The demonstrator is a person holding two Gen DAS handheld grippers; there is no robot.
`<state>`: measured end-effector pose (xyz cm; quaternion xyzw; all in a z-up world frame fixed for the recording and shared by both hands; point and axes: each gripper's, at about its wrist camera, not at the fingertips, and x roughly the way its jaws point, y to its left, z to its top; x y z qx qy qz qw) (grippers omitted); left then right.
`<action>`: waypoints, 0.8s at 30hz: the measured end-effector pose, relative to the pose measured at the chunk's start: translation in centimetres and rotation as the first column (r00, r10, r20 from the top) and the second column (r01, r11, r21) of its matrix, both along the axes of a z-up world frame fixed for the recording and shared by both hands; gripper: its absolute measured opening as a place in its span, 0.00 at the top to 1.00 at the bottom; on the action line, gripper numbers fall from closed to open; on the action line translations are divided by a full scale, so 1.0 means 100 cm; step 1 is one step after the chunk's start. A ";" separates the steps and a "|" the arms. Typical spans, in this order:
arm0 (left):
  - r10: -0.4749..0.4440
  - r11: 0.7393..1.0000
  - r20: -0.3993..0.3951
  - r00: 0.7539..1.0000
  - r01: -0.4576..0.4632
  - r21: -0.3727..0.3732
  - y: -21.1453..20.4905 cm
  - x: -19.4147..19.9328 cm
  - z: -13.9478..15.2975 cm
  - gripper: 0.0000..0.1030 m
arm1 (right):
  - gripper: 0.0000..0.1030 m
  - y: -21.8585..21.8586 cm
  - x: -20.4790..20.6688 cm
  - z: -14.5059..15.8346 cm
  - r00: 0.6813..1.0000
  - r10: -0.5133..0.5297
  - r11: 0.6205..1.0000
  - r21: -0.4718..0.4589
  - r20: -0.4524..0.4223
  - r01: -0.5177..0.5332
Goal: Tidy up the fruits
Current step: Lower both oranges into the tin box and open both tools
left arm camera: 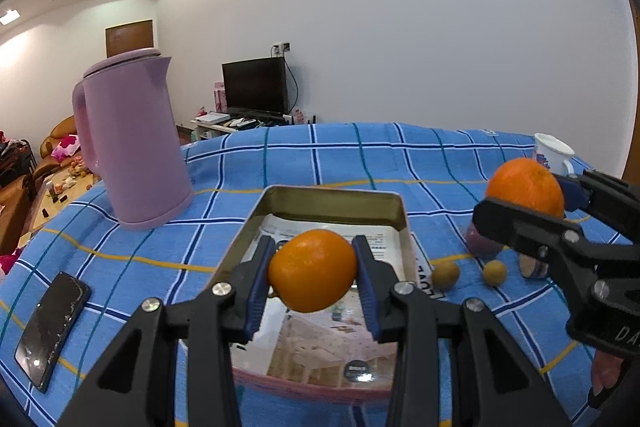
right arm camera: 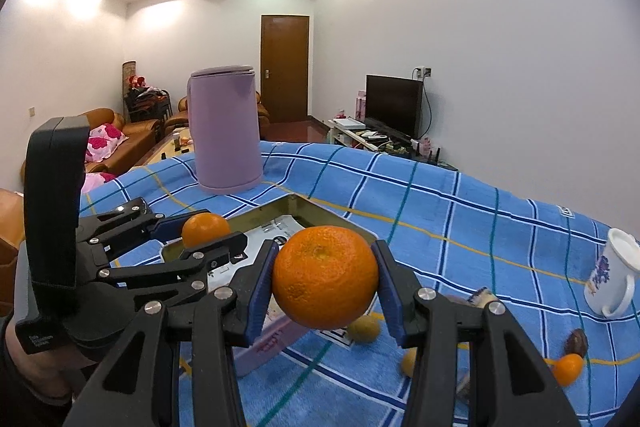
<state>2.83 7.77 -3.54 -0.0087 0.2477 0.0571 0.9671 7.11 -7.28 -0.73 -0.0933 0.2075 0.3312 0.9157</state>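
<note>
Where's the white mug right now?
The white mug stands at the far right of the blue checked cloth in the right wrist view, beyond the small loose fruits.

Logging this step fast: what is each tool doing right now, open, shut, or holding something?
Left tool: shut on a smooth orange, held over the tin tray.
Right tool: shut on a bigger, rougher orange.

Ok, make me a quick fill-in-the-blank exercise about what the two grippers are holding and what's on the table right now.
1. Each gripper holds one ____ between its fingers.
2. The left gripper holds its fruit over the open metal ____.
3. The tall purple ____ stands on the blue checked tablecloth.
4. A white ____ stands near the table's right edge.

Missing words: orange; tin; kettle; mug
</note>
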 end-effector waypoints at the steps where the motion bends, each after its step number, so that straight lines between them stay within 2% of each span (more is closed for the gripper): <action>1: 0.001 1.000 -0.002 1.000 -0.001 0.001 0.001 0.001 0.000 0.61 | 0.52 0.002 0.001 0.000 1.000 0.002 1.000 -0.002 -0.001 -0.002; 14: -0.003 1.000 -0.066 0.998 0.002 -0.023 0.019 0.019 -0.006 0.61 | 0.52 0.028 0.013 -0.007 0.999 0.027 0.999 -0.022 -0.025 -0.028; 24: 0.010 1.000 -0.121 0.993 -0.010 -0.003 0.030 0.034 -0.014 0.61 | 0.52 0.048 0.027 -0.021 0.996 0.044 0.998 -0.038 -0.072 -0.047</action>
